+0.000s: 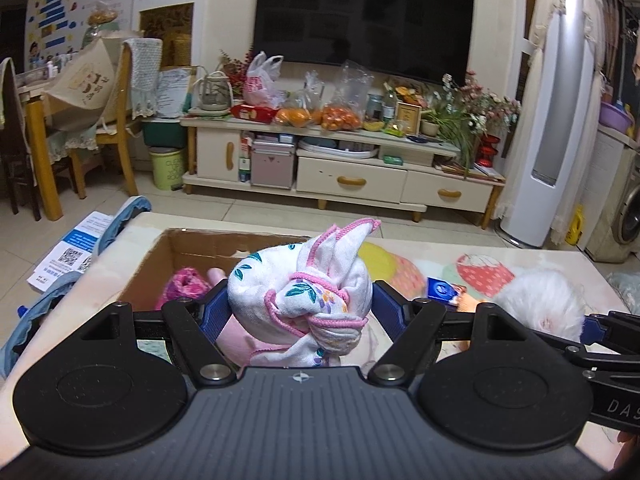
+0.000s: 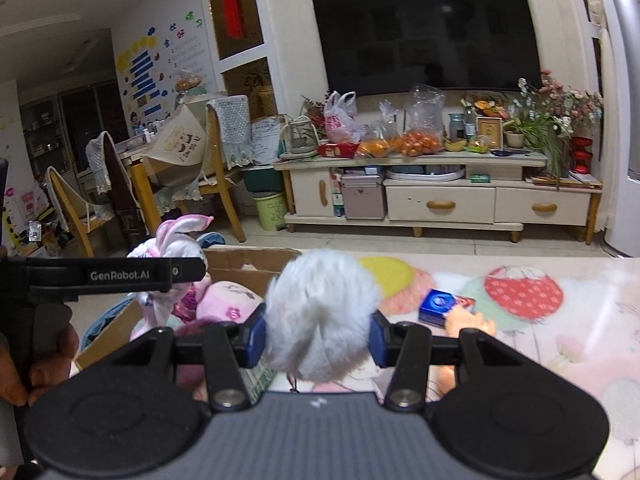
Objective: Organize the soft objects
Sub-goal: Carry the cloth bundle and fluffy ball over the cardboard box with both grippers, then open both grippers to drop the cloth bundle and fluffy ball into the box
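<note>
Left gripper (image 1: 296, 304) – right gripper (image 2: 318, 334) – both clamped, loaded

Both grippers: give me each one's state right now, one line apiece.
Left gripper: closed on the knotted floral cloth, held over the cardboard box.
Right gripper: closed on the white fluffy toy, beside the box.

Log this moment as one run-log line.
left gripper: shut on knotted floral cloth over cardboard box | right gripper: shut on white fluffy toy
</note>
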Demonstrator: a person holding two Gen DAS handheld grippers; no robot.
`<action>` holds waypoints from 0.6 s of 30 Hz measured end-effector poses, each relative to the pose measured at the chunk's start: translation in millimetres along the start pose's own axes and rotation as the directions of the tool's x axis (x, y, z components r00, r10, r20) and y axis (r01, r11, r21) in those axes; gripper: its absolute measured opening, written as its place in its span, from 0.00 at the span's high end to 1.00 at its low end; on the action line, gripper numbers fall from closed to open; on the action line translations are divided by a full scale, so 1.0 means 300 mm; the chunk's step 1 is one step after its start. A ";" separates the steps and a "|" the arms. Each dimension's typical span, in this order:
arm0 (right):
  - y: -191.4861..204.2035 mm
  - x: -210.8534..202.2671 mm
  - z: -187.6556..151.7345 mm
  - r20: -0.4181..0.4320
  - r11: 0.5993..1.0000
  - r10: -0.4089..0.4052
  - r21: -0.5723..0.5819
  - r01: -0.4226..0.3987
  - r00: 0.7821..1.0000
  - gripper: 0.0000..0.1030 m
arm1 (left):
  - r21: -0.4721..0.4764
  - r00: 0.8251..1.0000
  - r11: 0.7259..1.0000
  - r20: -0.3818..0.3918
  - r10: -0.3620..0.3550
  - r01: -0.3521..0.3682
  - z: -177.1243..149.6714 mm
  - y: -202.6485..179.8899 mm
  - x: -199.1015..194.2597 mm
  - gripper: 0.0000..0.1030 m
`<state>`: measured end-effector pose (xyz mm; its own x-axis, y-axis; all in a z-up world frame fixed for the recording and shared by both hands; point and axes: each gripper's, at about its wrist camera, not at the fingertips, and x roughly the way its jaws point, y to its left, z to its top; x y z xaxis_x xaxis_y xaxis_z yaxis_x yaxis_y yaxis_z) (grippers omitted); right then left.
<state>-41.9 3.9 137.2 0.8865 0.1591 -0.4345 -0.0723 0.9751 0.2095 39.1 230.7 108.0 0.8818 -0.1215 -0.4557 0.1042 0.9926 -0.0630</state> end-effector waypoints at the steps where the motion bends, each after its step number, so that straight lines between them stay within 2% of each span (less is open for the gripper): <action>1: 0.009 0.010 0.005 -0.003 1.000 0.006 -0.003 -0.006 1.000 0.53 | -0.006 1.000 1.000 -0.002 0.006 -0.006 0.002 0.006 0.003 0.11; 18: 0.144 0.169 0.120 -0.001 0.992 0.101 -0.079 -0.101 0.995 0.53 | -0.084 0.995 0.993 -0.048 0.083 -0.087 0.011 0.045 0.037 0.11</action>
<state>16.4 48.5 155.8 0.8743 0.2571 -0.4117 -0.1972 0.9632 0.1829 51.7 242.9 104.9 0.8645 -0.0391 -0.5011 -0.0117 0.9951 -0.0980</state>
